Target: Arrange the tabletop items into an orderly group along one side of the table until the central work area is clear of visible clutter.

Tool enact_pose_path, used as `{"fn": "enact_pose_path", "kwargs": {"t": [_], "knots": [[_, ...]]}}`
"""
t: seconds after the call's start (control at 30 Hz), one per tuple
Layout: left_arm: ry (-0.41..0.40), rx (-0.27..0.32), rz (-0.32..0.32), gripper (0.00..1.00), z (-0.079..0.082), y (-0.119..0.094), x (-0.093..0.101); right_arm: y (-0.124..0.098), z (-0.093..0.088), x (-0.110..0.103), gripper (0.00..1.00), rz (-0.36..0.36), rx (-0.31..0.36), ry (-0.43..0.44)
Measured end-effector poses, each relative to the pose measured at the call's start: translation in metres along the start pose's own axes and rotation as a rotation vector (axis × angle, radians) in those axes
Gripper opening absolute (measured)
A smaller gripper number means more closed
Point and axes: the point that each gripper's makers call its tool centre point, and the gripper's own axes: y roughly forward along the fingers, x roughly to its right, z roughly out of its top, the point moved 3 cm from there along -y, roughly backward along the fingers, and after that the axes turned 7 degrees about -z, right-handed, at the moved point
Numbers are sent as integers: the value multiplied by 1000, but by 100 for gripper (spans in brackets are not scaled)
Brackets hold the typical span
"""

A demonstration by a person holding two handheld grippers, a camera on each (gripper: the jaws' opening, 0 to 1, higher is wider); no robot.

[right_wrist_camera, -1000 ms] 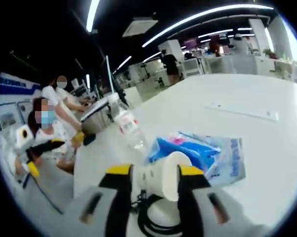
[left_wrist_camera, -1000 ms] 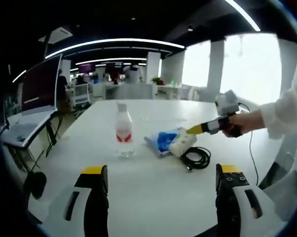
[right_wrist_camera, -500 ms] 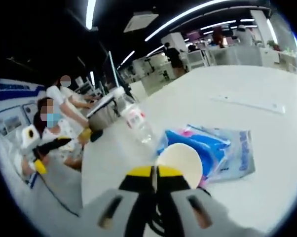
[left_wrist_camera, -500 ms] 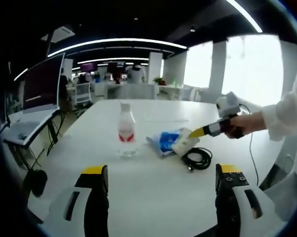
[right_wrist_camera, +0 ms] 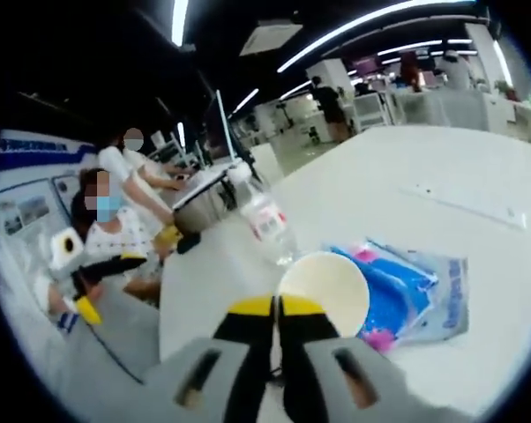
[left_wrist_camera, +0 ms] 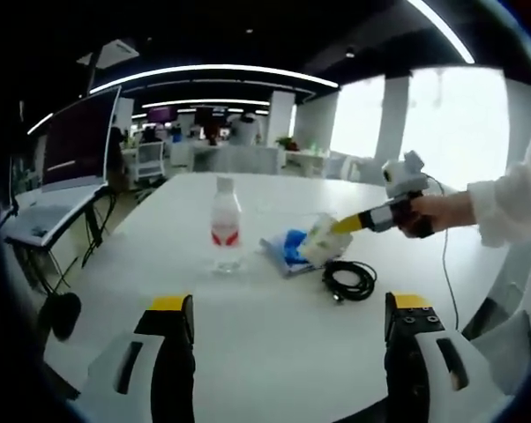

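Right gripper point(right_wrist_camera: 277, 306) jaws now pinched on the paper cup point(right_wrist_camera: 325, 286) rim, cup lifted off the table, raised toward twelve o'clock

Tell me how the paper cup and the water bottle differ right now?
The paper cup is pinched by the right gripper and tipped, its open mouth facing the right gripper view; the water bottle stands upright on the white table, untouched. The cup is cream and opaque; the bottle is clear with a red label. Both are drink containers.
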Motion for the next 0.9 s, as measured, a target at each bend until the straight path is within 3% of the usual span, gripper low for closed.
{"fn": "enact_pose_path", "kwargs": {"t": [0.2,0.53,0.73,0.9], "knots": [[-9,-2,6,86,-3,-3,-1,5,5,-12,0,21,-27,-50],[-21,-5,10,86,-7,-6,-2,21,3,-39,0,64,-153,-272],[-36,-9,8,86,-11,-7,-3,29,3,-47,0,70,-183,-304],[-41,-6,14,86,-11,-8,-4,33,-4,-57,0,91,-235,-386]]}}
